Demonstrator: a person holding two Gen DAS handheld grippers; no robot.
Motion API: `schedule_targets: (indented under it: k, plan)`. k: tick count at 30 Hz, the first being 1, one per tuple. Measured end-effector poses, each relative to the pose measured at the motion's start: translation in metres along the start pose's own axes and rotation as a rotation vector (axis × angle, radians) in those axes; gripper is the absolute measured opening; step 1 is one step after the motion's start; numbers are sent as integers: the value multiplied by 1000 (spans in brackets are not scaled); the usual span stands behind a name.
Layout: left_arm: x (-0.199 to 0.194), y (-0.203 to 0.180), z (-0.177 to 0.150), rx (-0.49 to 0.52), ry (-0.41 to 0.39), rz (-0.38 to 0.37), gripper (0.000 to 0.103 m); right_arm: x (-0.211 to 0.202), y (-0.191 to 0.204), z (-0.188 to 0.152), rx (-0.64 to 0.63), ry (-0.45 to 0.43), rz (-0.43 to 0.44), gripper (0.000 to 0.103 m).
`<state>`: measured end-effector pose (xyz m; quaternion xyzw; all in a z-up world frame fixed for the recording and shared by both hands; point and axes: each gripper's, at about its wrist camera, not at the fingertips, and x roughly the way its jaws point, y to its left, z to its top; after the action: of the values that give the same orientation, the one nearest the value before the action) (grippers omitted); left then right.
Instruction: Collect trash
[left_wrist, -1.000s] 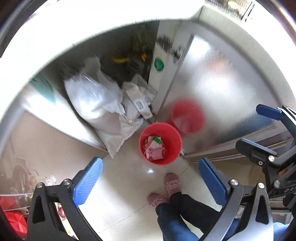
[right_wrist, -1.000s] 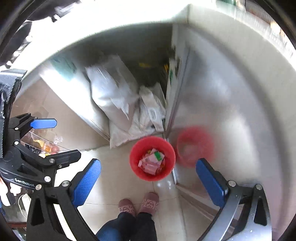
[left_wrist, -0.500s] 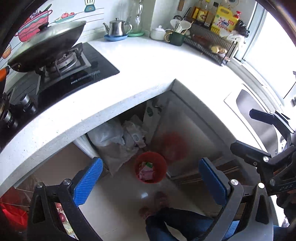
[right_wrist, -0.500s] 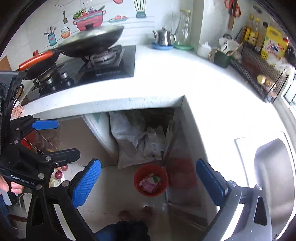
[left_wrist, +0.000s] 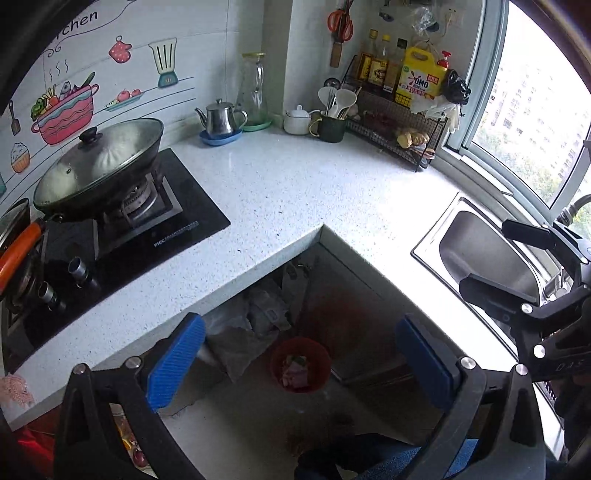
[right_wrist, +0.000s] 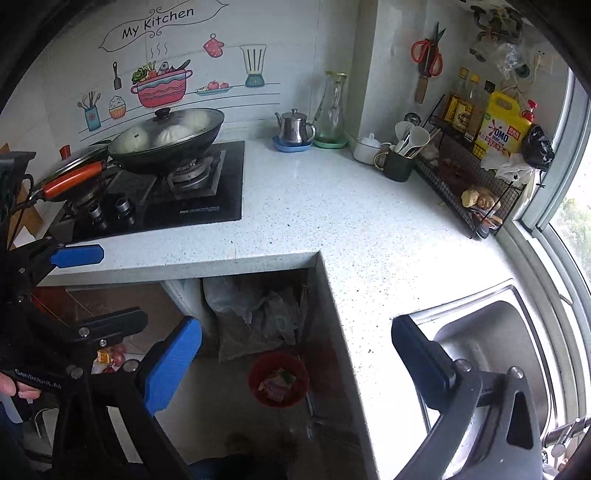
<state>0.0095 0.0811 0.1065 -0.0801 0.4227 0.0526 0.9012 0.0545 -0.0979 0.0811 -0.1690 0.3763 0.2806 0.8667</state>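
The left gripper (left_wrist: 299, 360) hangs high above the floor with its blue fingers (left_wrist: 175, 354) spread wide and nothing between them; the right gripper (right_wrist: 295, 363) is likewise released and empty, held at about the same height. Both point down past the desk (right_wrist: 332, 221) edge, which frames the task's thing between each pair of fingers: a red bin (right_wrist: 279, 378) on the tiled floor (left_wrist: 240, 410), standing in the inner corner of the L-shaped desk, just beside a metal cabinet door (left_wrist: 343, 295). Pink and green wrappers (right_wrist: 275, 384) already lie inside it, so it is probably where collected trash belongs. Just behind the bin, pale plastic sacks (right_wrist: 255, 317) are stuffed into the open space under the desk, likely stored there out of the walkway.

The desk top itself looks free of loose litter. A lidded wok (right_wrist: 170, 140) sits on the gas hob (right_wrist: 184, 192), a steel teapot (right_wrist: 293, 129) and glass carafe (right_wrist: 332, 107) stand against the tiled wall, a wire rack (right_wrist: 476, 184) of bottles fills the window corner, and a steel sink (left_wrist: 484, 251) lies to the right. With both grippers empty and raised, I judge this a survey for further trash rather than a grasp in progress.
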Motion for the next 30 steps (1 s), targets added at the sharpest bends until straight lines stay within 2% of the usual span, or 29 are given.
schedule_targets:
  k: [6, 10, 15, 21, 30]
  plan:
    - [7, -8, 12, 21, -10, -1, 103, -5, -14, 7, 30, -10, -31, 103]
    - [14, -12, 17, 21, -4, -32, 103, -3, -20, 6, 35, -1, -41, 103]
    - [22, -21, 21, 61, 5, -19, 103, 0, -23, 6, 47, 10, -41, 103]
    - [31, -18, 21, 19, 34, -40, 103, 0, -24, 6, 55, 22, -47, 103]
    - [34, -23, 20, 0, 48, -30, 103, 4, -27, 4, 49, 37, -32, 103]
